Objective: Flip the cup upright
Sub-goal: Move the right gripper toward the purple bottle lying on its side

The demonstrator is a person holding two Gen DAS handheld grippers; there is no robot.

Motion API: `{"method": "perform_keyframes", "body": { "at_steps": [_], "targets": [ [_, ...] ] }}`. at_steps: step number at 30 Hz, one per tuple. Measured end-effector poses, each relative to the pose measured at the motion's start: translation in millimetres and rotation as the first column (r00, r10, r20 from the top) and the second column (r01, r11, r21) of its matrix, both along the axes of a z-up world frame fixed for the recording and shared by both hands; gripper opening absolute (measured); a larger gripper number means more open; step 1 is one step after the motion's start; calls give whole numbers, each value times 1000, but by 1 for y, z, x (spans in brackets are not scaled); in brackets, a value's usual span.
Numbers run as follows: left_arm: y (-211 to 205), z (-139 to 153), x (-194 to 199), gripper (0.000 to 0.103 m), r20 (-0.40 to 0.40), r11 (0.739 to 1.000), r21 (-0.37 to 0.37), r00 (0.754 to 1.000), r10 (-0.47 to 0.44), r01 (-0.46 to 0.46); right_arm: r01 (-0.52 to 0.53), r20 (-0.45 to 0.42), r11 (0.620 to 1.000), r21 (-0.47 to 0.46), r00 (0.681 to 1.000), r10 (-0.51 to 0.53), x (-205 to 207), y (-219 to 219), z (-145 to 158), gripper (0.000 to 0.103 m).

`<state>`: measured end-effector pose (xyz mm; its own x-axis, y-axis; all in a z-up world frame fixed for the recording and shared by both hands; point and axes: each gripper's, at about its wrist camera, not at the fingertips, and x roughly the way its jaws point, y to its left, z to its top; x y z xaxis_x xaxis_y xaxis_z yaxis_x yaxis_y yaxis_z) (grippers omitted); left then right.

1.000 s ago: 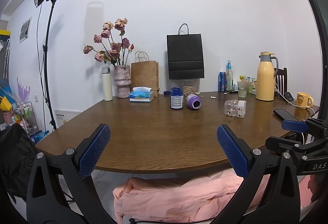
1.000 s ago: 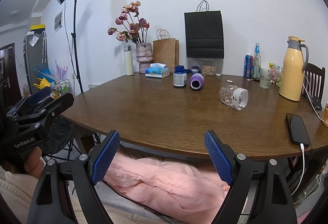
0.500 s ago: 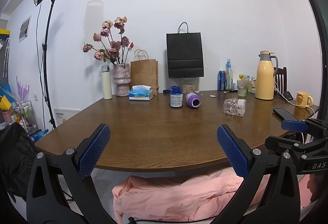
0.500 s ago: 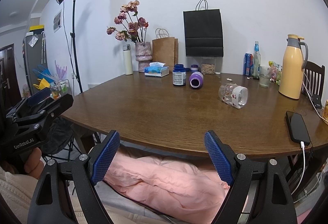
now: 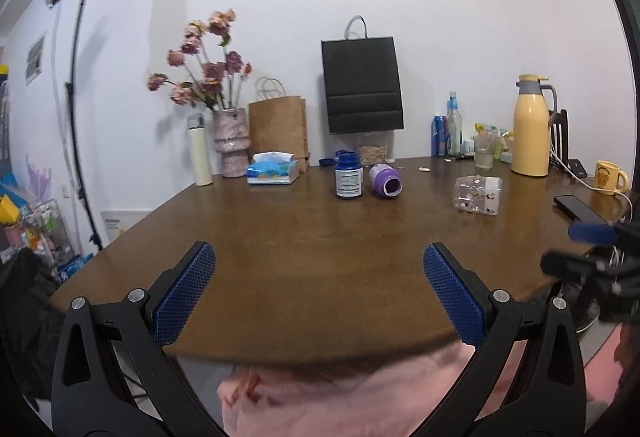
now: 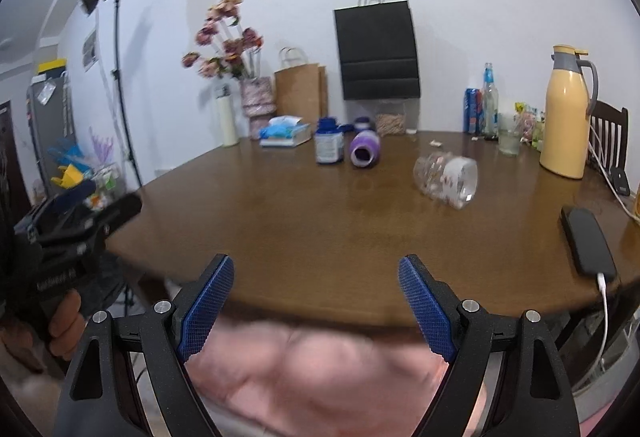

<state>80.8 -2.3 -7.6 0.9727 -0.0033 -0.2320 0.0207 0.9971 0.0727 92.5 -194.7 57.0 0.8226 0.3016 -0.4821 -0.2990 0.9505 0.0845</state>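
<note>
Cup (image 6: 446, 179) lies sideways on the bench (image 6: 320, 237) at one o'clock; the wide, empty right claw (image 6: 316, 301) should approach squarely.

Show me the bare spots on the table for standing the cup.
Free: the wide near half of the table, between the tipped clear cup and the front edge. Crowded: the back edge by the blue bottle, purple cup and thermos; the phone is right.

Glossy wooden table (image 6: 320, 221), clear patterned cup (image 6: 446, 179), matt paper bag (image 5: 362, 85), textured blue fingers (image 6: 210, 303).
</note>
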Motion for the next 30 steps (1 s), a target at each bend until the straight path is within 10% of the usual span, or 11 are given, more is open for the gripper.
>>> {"method": "perform_keyframes", "body": {
  "at_steps": [8,21,28,30],
  "targets": [
    [8,10,136,103,-273,994,-99,960,-65,39,-19,-156,999,-27,988,14,136,14,0,89],
    [31,8,301,103,-415,990,-138,909,-44,-15,-3,-321,987,-161,946,-49,371,70,-28,89],
    [40,-9,332,103,-470,984,-178,881,-59,-29,48,-345,980,-192,932,-114,414,75,-56,88],
    [39,-11,333,103,-472,984,-177,879,-68,-19,49,-356,984,-171,928,-108,423,74,-59,73]
  ]
}}
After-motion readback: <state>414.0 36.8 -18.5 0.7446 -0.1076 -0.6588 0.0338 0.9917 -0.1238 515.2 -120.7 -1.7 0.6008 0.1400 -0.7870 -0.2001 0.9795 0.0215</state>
